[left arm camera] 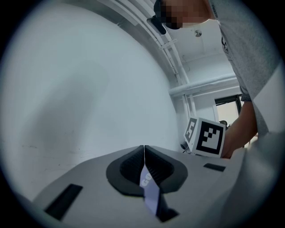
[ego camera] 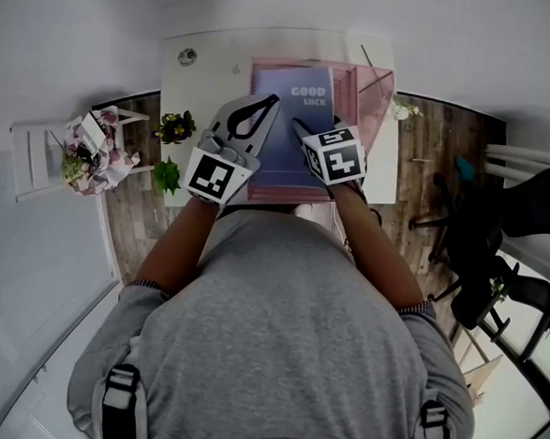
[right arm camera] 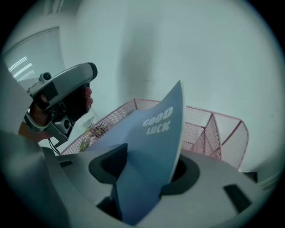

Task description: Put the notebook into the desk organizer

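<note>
A blue notebook (ego camera: 295, 131) printed "GOOD LUCK" is held tilted over the pink wire desk organizer (ego camera: 364, 89) on the white desk. My left gripper (ego camera: 261, 110) is shut on the notebook's left edge; in the left gripper view the thin cover (left arm camera: 149, 189) is pinched between the closed pads (left arm camera: 133, 167). My right gripper (ego camera: 302, 131) is at the notebook's lower right. In the right gripper view the notebook (right arm camera: 156, 133) stands between its spread jaws, with a gap to the left pad (right arm camera: 113, 162); the pink organizer (right arm camera: 213, 129) lies right behind.
The white desk (ego camera: 205, 78) stands against a white wall, with a small round object (ego camera: 187, 57) near its back left. Potted plants (ego camera: 175, 125) and a white stool with flowers (ego camera: 92, 149) are at the left. A black office chair (ego camera: 498, 248) stands at the right.
</note>
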The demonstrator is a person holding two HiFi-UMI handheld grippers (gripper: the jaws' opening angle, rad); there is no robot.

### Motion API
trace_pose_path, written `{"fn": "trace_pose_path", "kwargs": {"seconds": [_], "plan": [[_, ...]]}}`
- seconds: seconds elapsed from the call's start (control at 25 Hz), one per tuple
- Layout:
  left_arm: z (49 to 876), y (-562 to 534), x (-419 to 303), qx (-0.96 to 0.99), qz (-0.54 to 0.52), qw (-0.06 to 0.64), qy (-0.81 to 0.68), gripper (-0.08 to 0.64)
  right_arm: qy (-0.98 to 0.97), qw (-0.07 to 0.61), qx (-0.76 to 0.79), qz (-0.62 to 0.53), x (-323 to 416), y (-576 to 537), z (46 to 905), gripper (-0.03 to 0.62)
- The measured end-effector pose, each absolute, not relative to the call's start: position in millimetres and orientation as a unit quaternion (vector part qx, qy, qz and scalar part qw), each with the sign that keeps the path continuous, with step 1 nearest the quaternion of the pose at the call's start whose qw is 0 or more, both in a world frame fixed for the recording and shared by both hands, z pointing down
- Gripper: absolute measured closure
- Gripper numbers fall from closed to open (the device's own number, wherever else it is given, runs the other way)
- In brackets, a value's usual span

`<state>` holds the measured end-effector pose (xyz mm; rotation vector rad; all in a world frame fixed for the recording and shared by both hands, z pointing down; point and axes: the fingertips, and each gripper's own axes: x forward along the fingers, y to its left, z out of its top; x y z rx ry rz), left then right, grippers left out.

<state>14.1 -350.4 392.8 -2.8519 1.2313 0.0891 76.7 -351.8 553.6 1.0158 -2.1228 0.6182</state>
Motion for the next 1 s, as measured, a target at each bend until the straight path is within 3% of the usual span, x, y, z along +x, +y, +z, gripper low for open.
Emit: {"fn": "trace_pose_path", "kwargs": {"seconds": [0.36, 1.0], "plan": [[396.6, -350.0, 13.6, -0.918, 0.020, 0.018, 0.395, 0.538, -0.809, 0.345, 0.431, 0.201, 74.9, -355.1, 553.5, 0.208], [396.0, -349.7, 15.3, -0.918, 0.021, 0.021, 0.395, 0.538, -0.792, 0.371, 0.465, 0.139, 76.2, -351.2, 542.8, 0.149]]}}
